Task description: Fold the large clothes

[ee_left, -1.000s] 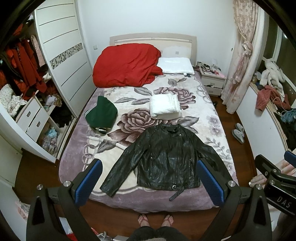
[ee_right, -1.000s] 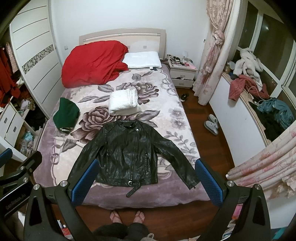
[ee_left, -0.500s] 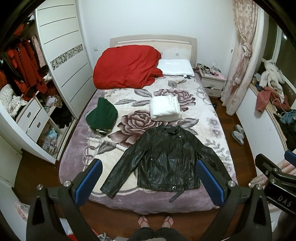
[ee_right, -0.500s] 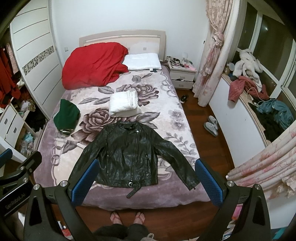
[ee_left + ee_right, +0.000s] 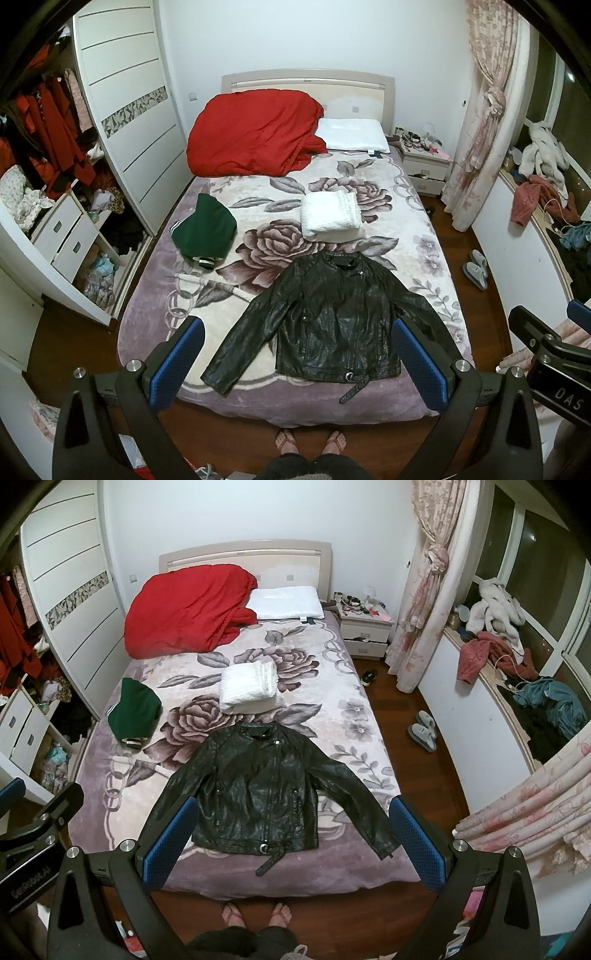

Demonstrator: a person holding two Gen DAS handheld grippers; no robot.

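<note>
bed (image 5: 436, 258) takes up most of the room, covered by a flowered blanket. black jacket (image 5: 332, 321) lies flat at its foot end, front up, sleeves spread, belt strap hanging over the edge. red quilt (image 5: 255, 133) heaped at the head. white folded towel (image 5: 330, 216) just above the jacket collar; green garment (image 5: 205, 229) to its left. left gripper (image 5: 295, 365) and right gripper (image 5: 286, 843) both held above the foot end, fingers spread wide, empty.

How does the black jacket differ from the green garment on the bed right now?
The black jacket lies spread flat with sleeves out; the green garment is folded compact. The jacket is shiny leather-like, near the foot edge; the green one looks matte and sits farther up, toward the wardrobe side. Both rest on the floral blanket, untouched.
</note>
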